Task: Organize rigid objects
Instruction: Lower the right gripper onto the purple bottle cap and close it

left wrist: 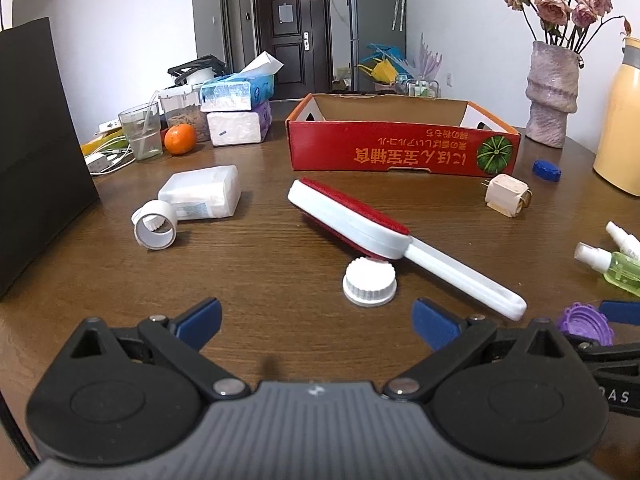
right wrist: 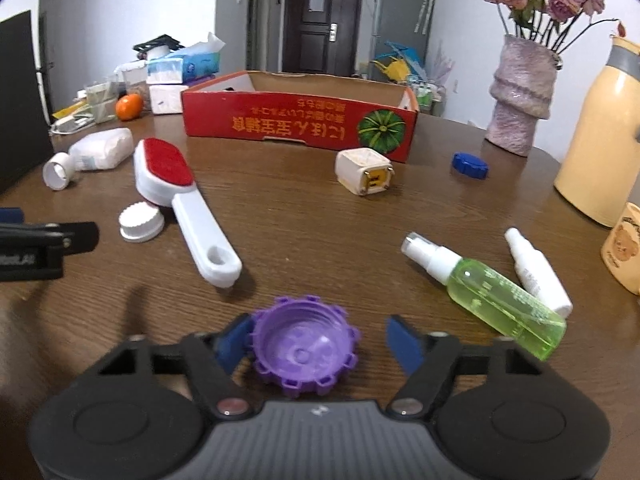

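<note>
A purple cap [right wrist: 305, 347] lies open side up on the wooden table between the fingers of my right gripper [right wrist: 320, 344]. The jaws are open; the left pad [right wrist: 234, 342] is touching or nearly touching the cap and the right pad stands apart. The cap also shows in the left wrist view [left wrist: 586, 322]. My left gripper [left wrist: 316, 324] is open and empty, just short of a white cap [left wrist: 369, 282]. A white and red lint brush [left wrist: 360, 224] lies past it. The red cardboard box [left wrist: 400, 148] stands open behind.
On the table lie a white bottle [left wrist: 200, 198] with its open neck [left wrist: 155, 230], a white plug adapter [right wrist: 366, 174], a blue cap [right wrist: 470, 165], a green spray bottle [right wrist: 492, 292] and a white spray bottle [right wrist: 536, 272]. A vase [right wrist: 518, 100], a yellow jug [right wrist: 600, 140] and a black box [left wrist: 36, 140] flank them.
</note>
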### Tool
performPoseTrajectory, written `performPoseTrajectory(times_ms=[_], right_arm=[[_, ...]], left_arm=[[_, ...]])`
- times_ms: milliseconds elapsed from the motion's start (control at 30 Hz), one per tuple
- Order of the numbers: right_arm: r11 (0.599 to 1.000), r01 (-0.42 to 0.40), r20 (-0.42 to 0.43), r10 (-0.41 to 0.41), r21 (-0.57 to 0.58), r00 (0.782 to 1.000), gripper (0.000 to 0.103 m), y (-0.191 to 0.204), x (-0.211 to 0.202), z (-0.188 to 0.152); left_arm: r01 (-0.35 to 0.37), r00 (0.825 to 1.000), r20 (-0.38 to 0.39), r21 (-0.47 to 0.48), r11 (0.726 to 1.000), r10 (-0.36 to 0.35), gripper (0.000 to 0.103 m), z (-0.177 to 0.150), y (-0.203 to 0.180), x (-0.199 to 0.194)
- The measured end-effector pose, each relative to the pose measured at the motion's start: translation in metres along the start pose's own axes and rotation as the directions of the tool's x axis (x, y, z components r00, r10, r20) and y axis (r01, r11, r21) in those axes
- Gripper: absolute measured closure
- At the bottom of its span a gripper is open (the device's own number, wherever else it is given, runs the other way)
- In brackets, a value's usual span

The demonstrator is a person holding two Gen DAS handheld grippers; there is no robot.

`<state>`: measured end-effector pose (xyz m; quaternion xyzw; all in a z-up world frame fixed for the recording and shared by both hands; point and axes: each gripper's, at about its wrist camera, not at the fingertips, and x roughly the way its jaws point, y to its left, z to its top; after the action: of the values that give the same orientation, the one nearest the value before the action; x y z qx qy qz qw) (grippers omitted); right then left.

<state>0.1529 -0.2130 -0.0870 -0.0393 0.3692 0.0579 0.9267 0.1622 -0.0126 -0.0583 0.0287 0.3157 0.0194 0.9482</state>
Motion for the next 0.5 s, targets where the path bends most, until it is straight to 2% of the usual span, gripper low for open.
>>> performPoseTrajectory(times_ms=[33,200,500], right_arm=[[1.0,-0.01,0.001,0.01,0.003,1.0,0.049,-0.001,0.0,0.001],[1.0,0.001,0.009,-0.001,0.012,1.0,0.049,-0.007,0.004,0.007],[1.0,0.022,0.077,-0.023,0.014,0.997,0.049,-0.018,0.001,0.027]], left_arm=[[-0.002,1.0,-0.003,0.002,1.0,0.002,0.0,0.002,-0.001,0.003],[-0.008,1.0,-0.015,0.014,1.0,0.008,0.0,0.01,-0.006,0.009],[-0.003,0.999,-0.046,0.014,1.0,0.004,0.0,0.021,-0.012,0.03]])
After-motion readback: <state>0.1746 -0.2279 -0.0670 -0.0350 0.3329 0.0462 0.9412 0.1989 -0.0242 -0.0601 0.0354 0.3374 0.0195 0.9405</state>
